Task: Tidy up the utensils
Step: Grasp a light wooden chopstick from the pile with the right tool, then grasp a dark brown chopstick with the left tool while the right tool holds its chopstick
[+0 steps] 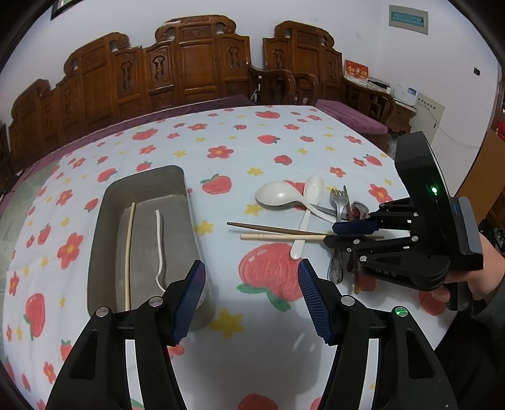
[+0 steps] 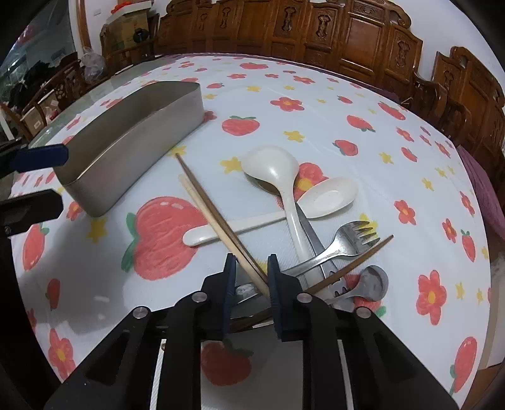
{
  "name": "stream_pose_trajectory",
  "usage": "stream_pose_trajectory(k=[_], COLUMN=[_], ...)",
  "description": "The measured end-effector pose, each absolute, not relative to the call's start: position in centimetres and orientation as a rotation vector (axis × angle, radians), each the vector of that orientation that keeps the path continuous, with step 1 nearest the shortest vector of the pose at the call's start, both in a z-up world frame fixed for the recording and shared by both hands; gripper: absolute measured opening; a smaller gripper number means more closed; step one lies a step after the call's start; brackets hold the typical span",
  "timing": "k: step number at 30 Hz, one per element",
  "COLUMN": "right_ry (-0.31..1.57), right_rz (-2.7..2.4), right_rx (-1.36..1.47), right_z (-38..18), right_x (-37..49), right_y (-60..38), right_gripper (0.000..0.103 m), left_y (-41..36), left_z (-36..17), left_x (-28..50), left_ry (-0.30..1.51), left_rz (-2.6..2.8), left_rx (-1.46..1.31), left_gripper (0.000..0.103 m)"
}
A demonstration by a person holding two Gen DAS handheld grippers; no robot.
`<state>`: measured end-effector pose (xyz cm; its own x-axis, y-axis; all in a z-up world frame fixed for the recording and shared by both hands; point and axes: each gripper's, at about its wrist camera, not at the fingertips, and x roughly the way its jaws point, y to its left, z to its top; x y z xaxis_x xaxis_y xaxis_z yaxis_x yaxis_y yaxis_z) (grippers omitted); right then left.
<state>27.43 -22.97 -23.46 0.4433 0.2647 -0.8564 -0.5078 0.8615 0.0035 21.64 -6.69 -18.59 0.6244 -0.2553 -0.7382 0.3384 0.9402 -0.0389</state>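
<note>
A metal utensil box (image 1: 104,227) (image 2: 132,138) stands on the flowered tablecloth and holds a pale chopstick (image 1: 128,252). A heap of utensils lies to its right: a white ladle (image 2: 274,170), a white spoon (image 2: 328,197), a metal fork (image 2: 344,241), a small metal spoon (image 2: 372,282), a dark chopstick (image 2: 217,214) and a pale chopstick (image 2: 195,202). My right gripper (image 2: 251,268) (image 1: 336,233) is low over the heap, its jaws partly open around the near ends of the two chopsticks. My left gripper (image 1: 251,296) is open and empty, just right of the box's near end.
Carved wooden chairs (image 1: 195,63) line the far side of the table. A purple cushion (image 1: 350,118) lies on a seat at the back right. A white cord (image 1: 160,249) lies inside the box. Cardboard boxes (image 2: 126,28) stand beyond the table's left end.
</note>
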Motion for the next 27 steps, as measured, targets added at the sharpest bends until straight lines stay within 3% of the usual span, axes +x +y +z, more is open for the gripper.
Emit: stream_pose_trajectory(k=[9,13,27], right_ry=[1.011,1.013,0.873], right_rz=[0.501,0.51,0.45], right_rx=[-0.307,-0.313,-0.156], right_z=[-23.6,-23.8,-18.9], right_x=[26.5,26.5,24.2], right_y=[-22.6,-22.4,-27.1], right_gripper=[0.014,0.006,0.006], left_y=[-6.7,-6.8,-9.1], left_z=[-18.7,-18.8,-19.8], left_x=[21.7,21.7,20.9], left_ry=[0.832,0.833,0.837], left_rz=[-0.347,-0.347,-0.367], left_rx=[0.113,0.114,0.119], left_gripper=[0.058,0.058,0.058])
